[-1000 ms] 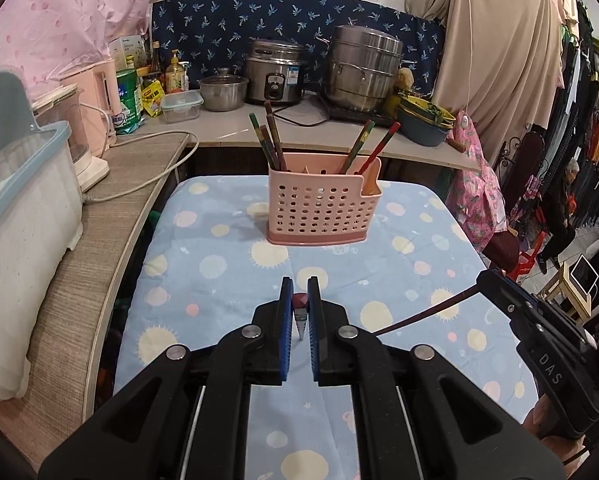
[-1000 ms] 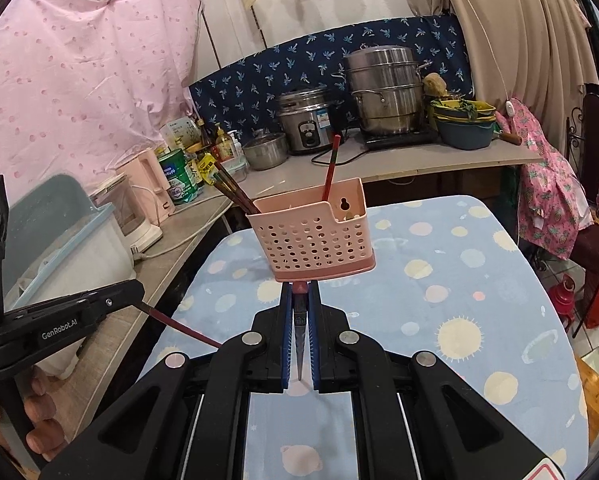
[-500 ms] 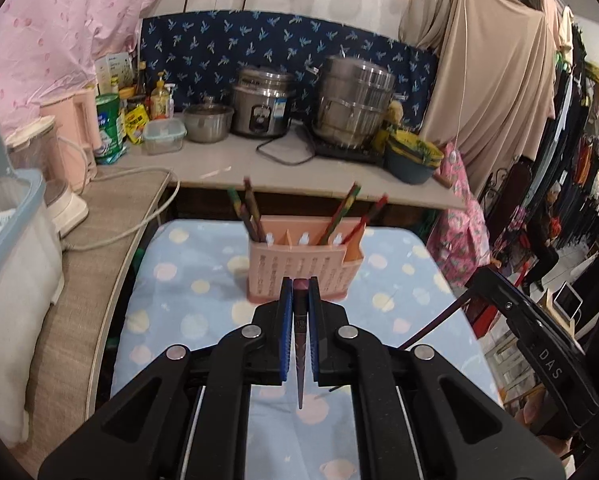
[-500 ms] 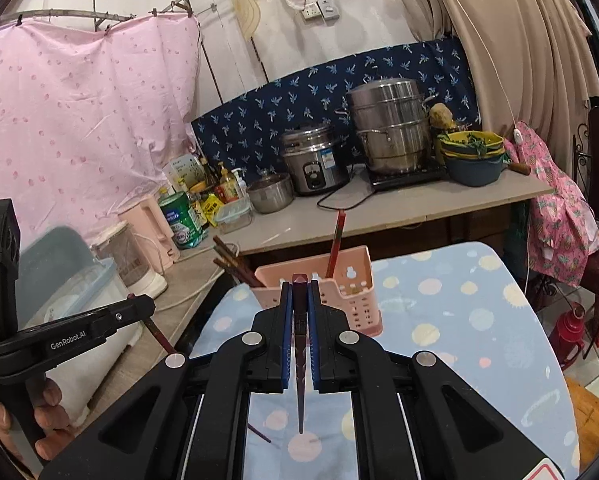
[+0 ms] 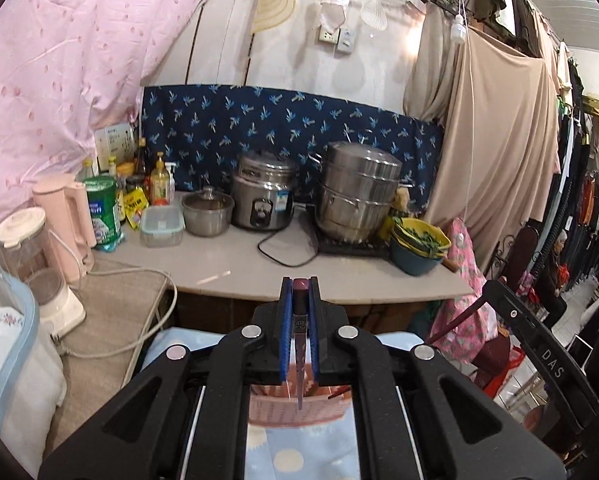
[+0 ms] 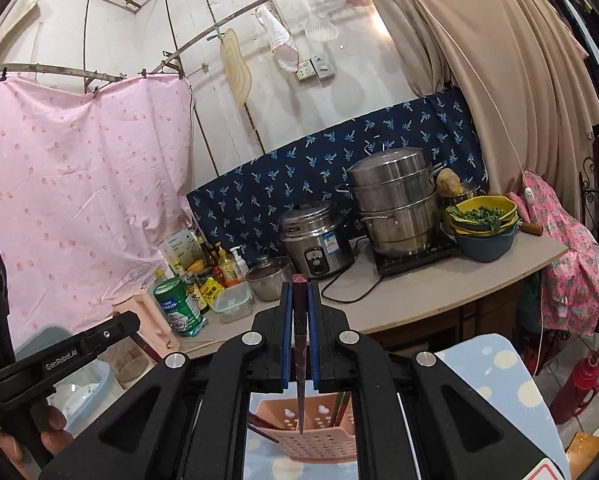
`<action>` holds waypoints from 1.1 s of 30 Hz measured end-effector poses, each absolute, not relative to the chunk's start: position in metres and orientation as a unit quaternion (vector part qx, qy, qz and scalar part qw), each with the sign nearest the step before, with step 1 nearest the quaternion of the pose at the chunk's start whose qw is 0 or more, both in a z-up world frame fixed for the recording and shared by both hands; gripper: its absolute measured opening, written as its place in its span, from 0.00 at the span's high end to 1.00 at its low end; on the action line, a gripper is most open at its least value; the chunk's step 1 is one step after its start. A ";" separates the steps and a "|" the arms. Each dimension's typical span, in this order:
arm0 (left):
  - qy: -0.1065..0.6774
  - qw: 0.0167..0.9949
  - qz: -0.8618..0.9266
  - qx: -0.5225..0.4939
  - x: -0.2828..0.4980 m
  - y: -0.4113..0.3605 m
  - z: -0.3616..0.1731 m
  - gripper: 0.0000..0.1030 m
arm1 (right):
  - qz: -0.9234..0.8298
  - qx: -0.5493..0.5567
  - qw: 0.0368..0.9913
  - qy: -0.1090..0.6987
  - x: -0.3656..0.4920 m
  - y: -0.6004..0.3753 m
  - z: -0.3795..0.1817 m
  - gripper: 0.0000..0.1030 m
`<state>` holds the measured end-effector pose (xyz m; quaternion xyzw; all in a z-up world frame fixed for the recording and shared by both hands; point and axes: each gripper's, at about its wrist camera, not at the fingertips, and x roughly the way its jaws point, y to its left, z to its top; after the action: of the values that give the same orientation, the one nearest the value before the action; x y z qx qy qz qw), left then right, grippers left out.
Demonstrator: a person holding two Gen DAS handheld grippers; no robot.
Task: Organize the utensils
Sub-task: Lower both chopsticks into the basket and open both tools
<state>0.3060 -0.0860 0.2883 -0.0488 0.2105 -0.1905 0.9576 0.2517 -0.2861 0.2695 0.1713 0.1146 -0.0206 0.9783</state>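
Both tongs, left (image 5: 299, 292) and right (image 6: 299, 296), clamp one chopstick (image 5: 300, 360) each, tips toward six o'clock above our pink holder (image 6: 315, 436).

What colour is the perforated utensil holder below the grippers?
Pink; the utensil holder shows best in the right wrist view.

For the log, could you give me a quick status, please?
Left gripper and right gripper each shut on a chopstick, tips down. Pink basket directly below. Nothing blocking.
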 end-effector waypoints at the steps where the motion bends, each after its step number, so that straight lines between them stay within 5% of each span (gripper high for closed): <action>1: 0.206 0.959 -0.186 -0.048 0.312 -0.087 0.289 0.93 | -0.022 0.171 0.978 0.115 0.259 -0.287 0.270 0.93; 33: 0.270 0.950 -0.156 -0.021 0.372 -0.096 0.195 0.93 | -0.030 0.137 0.957 0.253 0.338 -0.272 0.150 0.89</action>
<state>0.3725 -0.0956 0.1946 -0.0212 0.2701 -0.1560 0.9499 0.3383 -0.2724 0.1495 0.1367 0.2533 -0.0301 0.9572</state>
